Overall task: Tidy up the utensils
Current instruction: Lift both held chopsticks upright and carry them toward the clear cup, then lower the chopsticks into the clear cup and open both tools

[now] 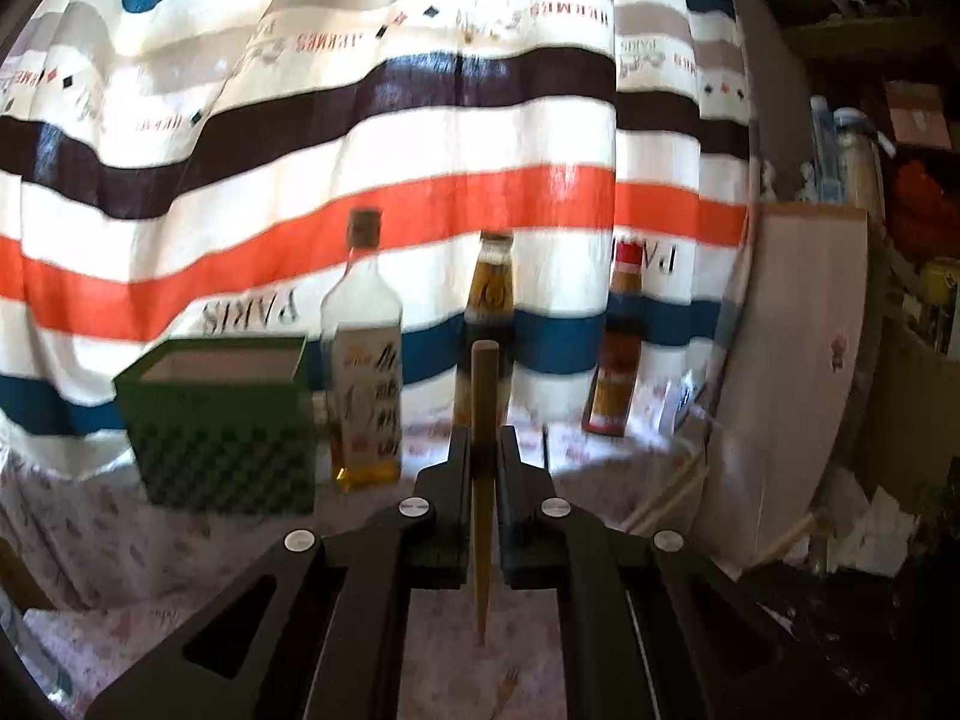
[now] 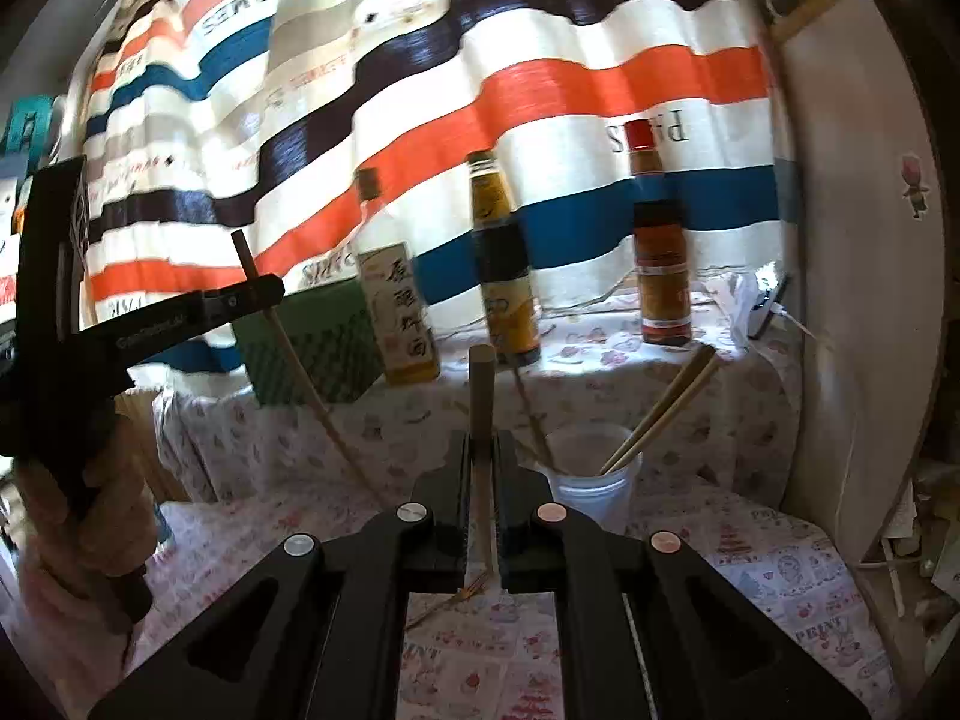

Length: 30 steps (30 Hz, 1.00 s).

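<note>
While each pair of tongs pinches one chopstick upright — right tongs (image 2: pixel 482 450), left tongs (image 1: pixel 483 444) — the white cup (image 2: pixel 591 480) just beside awaits them.

"PARIS" mirrored on striped curtain (image 1: pixel 420 120), "PRINT" on tablecloth (image 2: pixel 822 630)
</note>
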Each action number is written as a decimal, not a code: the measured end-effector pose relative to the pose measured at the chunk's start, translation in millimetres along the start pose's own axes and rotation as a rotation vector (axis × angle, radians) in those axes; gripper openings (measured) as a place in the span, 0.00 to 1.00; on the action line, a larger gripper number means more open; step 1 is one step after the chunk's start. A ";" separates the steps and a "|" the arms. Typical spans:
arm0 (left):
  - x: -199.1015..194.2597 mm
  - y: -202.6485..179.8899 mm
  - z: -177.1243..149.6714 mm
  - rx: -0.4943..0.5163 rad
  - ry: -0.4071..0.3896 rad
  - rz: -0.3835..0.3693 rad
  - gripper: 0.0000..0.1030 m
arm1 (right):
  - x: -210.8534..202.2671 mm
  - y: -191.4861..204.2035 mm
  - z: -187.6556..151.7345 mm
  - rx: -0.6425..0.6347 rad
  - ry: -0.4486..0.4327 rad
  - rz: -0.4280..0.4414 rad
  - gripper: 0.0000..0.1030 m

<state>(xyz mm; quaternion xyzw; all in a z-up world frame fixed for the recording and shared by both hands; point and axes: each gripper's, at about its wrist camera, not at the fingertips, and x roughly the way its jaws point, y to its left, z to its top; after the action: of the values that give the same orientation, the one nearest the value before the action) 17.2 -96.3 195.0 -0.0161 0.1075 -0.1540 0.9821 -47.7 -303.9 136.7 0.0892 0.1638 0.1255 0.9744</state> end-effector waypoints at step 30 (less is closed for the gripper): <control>98.8 -40.1 17.4 -0.060 -0.133 -0.117 0.06 | 63.0 -46.9 103.6 0.068 -0.031 -0.129 0.08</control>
<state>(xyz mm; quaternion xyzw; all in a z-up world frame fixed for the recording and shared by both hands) 100.8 -164.7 194.2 -0.0619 0.0457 -0.2063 0.9755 55.4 -345.1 204.3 0.1133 0.1584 0.0555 0.9793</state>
